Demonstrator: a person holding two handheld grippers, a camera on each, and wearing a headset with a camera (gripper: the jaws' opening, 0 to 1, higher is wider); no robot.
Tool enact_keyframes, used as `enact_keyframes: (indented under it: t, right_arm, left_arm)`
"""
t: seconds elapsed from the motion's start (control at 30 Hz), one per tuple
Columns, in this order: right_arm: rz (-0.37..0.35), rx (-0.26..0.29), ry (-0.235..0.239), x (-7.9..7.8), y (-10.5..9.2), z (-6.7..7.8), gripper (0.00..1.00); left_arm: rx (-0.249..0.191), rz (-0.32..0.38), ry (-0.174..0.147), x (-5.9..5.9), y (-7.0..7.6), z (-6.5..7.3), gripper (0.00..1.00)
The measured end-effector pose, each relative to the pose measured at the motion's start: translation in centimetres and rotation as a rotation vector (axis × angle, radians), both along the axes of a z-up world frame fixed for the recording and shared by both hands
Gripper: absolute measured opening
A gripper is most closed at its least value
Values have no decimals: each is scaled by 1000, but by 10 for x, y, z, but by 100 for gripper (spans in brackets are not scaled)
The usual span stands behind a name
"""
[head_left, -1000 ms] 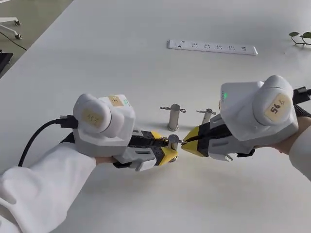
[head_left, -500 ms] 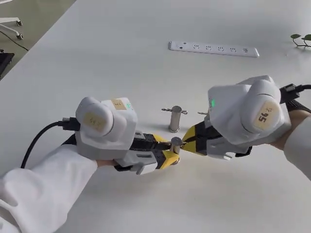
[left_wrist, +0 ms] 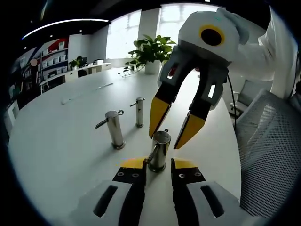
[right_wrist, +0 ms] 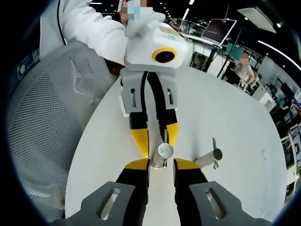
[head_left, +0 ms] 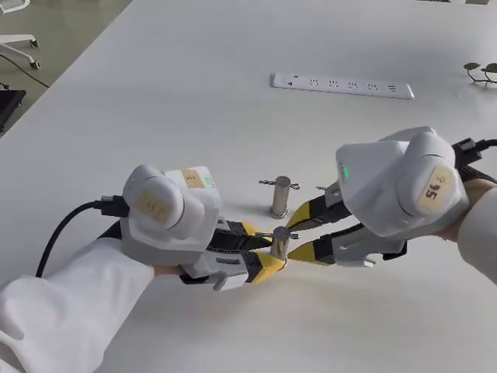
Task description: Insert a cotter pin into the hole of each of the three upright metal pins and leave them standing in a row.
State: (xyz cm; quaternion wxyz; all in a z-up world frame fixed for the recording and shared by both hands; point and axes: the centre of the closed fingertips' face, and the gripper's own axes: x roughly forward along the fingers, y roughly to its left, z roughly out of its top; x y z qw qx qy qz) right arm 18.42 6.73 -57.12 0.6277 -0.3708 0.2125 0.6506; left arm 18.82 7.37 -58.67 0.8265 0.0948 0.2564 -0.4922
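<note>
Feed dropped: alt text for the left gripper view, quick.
The left tongs clamp the base of the nearest metal pin on the white table, while the open right tongs straddle its top from above. Behind stand a second pin and a third pin, each with a cotter pin through it.

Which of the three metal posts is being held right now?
The nearest post, clamped low by the left gripper; the middle post and far post stand free.

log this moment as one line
left gripper shut on near pin | right gripper open at its top | cotter through near pin | mid pin, far pin upright, cottered
</note>
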Motion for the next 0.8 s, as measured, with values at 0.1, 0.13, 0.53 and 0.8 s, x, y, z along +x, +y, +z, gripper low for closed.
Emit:
enact_keyframes:
  t: [0.1, 0.13, 0.53, 0.8]
  right_arm:
    - [-17, 14, 6, 0, 0, 2, 23]
    - [-24, 15, 11, 0, -1, 1, 24]
    - [-169, 174, 143, 1, 3, 7, 25]
    - [-193, 212, 185, -1, 11, 5, 23]
  left_arm:
    - [23, -30, -56, 0, 5, 6, 32]
    - [21, -33, -45, -4, 7, 8, 35]
    - [-21, -49, 57, -27, 31, 12, 91]
    - [40, -33, 99, -42, 54, -3, 99]
